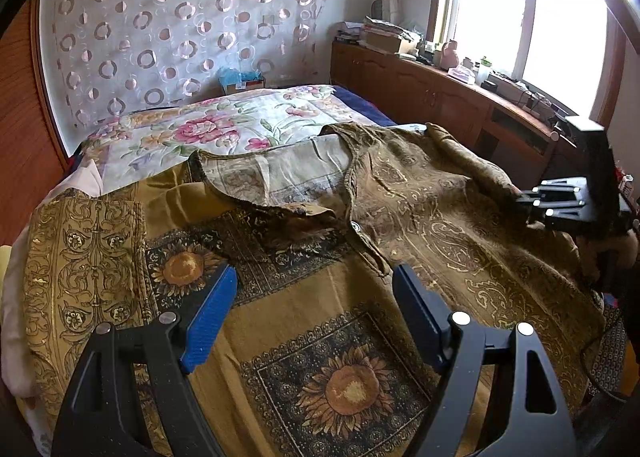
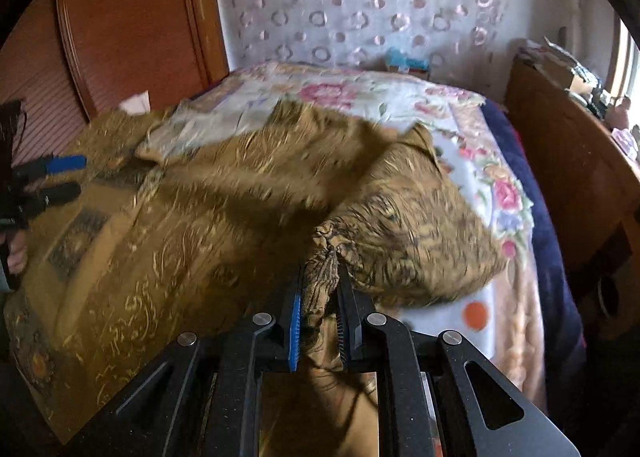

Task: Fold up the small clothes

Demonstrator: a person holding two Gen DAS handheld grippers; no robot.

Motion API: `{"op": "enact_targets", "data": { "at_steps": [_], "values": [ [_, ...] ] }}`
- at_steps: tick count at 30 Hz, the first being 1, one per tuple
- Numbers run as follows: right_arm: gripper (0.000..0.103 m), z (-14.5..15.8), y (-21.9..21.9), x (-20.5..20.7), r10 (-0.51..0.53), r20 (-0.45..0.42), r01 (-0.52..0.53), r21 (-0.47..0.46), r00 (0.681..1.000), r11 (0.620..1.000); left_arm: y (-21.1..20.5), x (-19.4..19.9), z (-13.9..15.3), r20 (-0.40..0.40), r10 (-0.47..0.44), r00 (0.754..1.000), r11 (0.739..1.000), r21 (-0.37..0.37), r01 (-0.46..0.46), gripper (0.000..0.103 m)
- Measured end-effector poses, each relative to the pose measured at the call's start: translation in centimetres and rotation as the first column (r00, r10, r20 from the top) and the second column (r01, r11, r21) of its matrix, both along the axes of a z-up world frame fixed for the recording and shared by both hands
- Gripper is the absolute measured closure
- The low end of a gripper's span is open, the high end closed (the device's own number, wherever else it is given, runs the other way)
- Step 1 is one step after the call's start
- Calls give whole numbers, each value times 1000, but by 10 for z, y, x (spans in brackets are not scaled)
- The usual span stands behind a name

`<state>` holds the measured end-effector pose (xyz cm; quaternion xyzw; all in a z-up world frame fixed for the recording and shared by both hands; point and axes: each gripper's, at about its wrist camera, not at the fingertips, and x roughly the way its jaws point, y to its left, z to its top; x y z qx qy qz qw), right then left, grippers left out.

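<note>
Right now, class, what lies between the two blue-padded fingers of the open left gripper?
In the left wrist view, only the golden-brown sunflower-patterned garment shows between the left gripper fingers, ungripped.

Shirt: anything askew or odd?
Yes. The shirt isn't flat: its right side is bunched and lifted in the shut right claw, and the collar is rumpled. The left claw is open above it.

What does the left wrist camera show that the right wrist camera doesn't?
Only the left wrist view shows the window, the cluttered wooden cabinet, the shirt's sunflower prints and the open left gripper above the cloth.

Only the right wrist view shows the right gripper shut on a bunched edge of the shirt, lifting it.

Both show the golden-brown shirt, the floral bedspread and the ring-patterned curtain.
</note>
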<state>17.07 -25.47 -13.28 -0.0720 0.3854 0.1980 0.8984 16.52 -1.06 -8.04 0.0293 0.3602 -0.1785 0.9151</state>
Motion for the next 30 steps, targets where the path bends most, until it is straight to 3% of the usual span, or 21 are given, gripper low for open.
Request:
{"op": "enact_targets", "data": {
  "at_steps": [4,8,15,24,30],
  "values": [
    [79,-4,1,4,-16,-15,16,11,1000,1000,1,-1,0,1,3,1000,1000,1,-3,22],
    [58,11,1,2,-42,7,42,15,999,999,2,-2,-1,-1,5,1000,1000,-4,-5,22],
    [50,47,-25,-5,-125,94,123,21,988,992,3,-2,-1,-1,3,1000,1000,-7,-3,22],
    [50,-8,-46,37,-229,-92,234,50,969,971,-1,0,-14,-38,-2,999,1000,12,2,22],
    [50,-4,-42,45,-201,-73,205,48,977,978,-5,2,-19,-52,-10,999,1000,23,11,22]
  ]
}}
